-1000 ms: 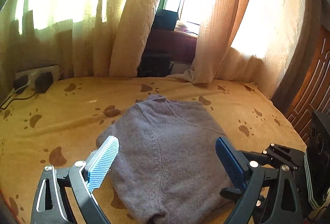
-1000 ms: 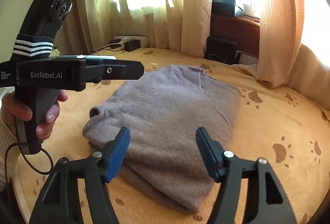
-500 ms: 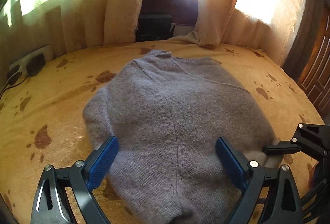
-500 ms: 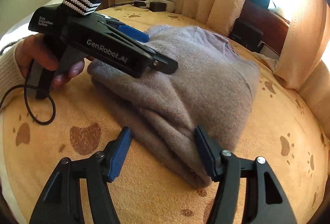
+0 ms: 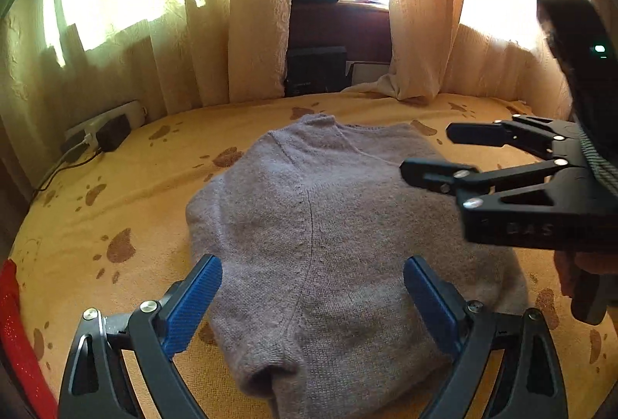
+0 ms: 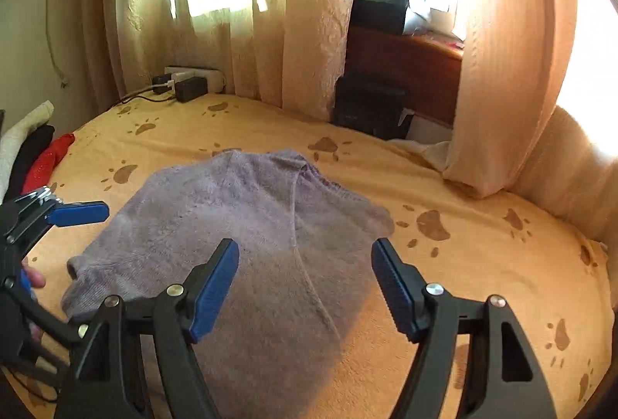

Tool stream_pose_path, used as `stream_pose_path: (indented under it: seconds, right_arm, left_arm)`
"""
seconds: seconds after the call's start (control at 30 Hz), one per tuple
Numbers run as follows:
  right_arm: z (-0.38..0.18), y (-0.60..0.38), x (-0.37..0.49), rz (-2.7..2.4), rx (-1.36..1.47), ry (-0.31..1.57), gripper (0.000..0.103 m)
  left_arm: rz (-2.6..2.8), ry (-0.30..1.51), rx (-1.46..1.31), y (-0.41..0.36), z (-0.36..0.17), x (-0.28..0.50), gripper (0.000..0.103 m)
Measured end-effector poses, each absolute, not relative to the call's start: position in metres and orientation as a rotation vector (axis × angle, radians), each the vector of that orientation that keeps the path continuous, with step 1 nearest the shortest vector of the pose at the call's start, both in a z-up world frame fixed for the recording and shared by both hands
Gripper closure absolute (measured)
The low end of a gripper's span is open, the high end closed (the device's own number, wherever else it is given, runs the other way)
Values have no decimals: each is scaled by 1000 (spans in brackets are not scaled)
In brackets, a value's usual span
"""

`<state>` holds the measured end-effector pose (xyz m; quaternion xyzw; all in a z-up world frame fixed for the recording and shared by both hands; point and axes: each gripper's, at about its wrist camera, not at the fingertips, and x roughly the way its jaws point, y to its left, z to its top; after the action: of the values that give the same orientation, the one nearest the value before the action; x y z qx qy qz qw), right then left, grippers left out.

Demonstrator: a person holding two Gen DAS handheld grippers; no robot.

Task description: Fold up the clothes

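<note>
A grey knitted sweater (image 5: 309, 226) lies folded on the yellow paw-print blanket (image 5: 127, 195), with its neck towards the window. My left gripper (image 5: 313, 287) hovers open just over the sweater's near edge, one blue pad on each side of the fabric and neither pressing on it. In the left wrist view my right gripper (image 5: 428, 152) hangs above the sweater's right side, held by a hand. Its jaws are opening and nothing is clamped between them. The right wrist view has the right gripper (image 6: 305, 264) over the sweater (image 6: 239, 218), and the left gripper's blue pad (image 6: 77, 213) at the left edge.
Cream curtains (image 6: 309, 33) hang behind the bed. A power strip with an adapter (image 6: 189, 81) sits at the far left corner. Dark boxes (image 6: 370, 106) stand under the window. Red, black and cream clothes (image 6: 42, 156) are piled at the left edge. Bare blanket (image 6: 483, 264) lies right of the sweater.
My right gripper has swung round to face the window, come up over the sweater's right side, and its jaws have widened. The left gripper has sunk closer to the sweater's near edge.
</note>
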<state>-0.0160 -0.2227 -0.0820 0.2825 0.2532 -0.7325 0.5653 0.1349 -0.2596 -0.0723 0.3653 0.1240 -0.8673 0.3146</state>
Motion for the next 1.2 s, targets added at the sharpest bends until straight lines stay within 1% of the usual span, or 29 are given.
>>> stream_pose_path:
  seconds: [0.03,0.07,0.1,0.13,0.23,0.33,0.57,0.67,0.77,1.0,1.2]
  right_arm:
    - [-92,-229,-19,-1708,700,619,21]
    - [-102,-232,-20,-1699,725,634,21]
    - [-108,-230,-21,-1703,736,618,18]
    - [-108,-225,-24,-1718,745,579,14]
    - [-108,-212,-34,-1731,819,503,8]
    - [-100,-190,-38,-1795,828,412,8]
    - [-61,-145,-38,-1930,785,251,7]
    - [-51,-133,-34,-1948,782,250,7]
    - [-48,-123,-28,-1941,778,265,7]
    - [-52,-98,-13,-1926,768,322,7]
    - [-52,-82,-3,-1903,759,331,7]
  left_arm:
    - [-2272,334,978,-259,-76,133,6]
    - [-2261,349,990,-260,-80,131,6]
    - [-2256,371,992,-262,-83,131,6]
    - [-2252,393,995,-263,-85,131,6]
    - [-2234,433,985,-267,-85,132,6]
    - [-2189,397,960,-261,-79,133,6]
    - [-2105,190,913,-225,-58,126,6]
    - [-2088,124,915,-208,-53,121,6]
    - [-2076,102,904,-196,-49,120,6]
    - [-2063,97,883,-171,-38,128,6]
    - [-1994,151,840,-162,-30,156,6]
